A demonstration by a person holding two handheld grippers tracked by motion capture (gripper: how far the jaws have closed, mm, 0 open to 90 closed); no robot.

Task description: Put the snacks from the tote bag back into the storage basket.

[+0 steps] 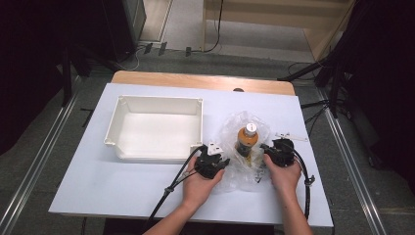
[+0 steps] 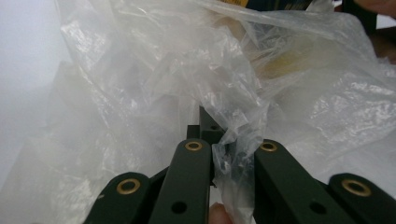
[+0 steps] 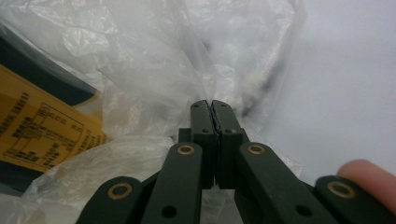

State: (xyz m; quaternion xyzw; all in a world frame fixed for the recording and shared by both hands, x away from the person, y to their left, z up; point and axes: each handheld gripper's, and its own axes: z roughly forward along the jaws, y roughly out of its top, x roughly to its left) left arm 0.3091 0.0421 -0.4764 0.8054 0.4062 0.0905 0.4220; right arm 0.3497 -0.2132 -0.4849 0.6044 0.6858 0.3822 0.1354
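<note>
- Two bare forearms come in from the near edge of the worktop (image 1: 122, 196), each angled inward toward the clear plastic bag (image 1: 244, 161), which serves as the landmark here.
- Left hand (image 1: 198, 188), palm down, is wrapped round the body of the left claw (image 1: 221, 162) at the bag's left edge; its cable trails back toward the near edge.
- Left claw (image 2: 215, 135) has its jaws drawn together on a twisted fold of the bag's film; crumpled plastic spills over the jaw tips.
- Right hand (image 1: 285, 177) holds the right claw (image 1: 266, 149) at the bag's right edge, wrist straight, the claw aimed left into the plastic.
- Right claw (image 3: 213, 109) has its jaws pressed flat together, tips at the bag's film; whether film is pinched between them I cannot tell. A fingertip (image 3: 369, 179) shows beside the claw body.
- The bag lies crumpled on the worktop between the two claws, near the front edge.
- Inside the bag, a bottle (image 1: 246, 139) with amber contents and a white cap lies with the cap pointing away from the person; its yellow label (image 3: 42, 135) shows through the film.
- Left of the bag and farther back sits a white tray (image 1: 113, 128), apart from the bag.
</note>
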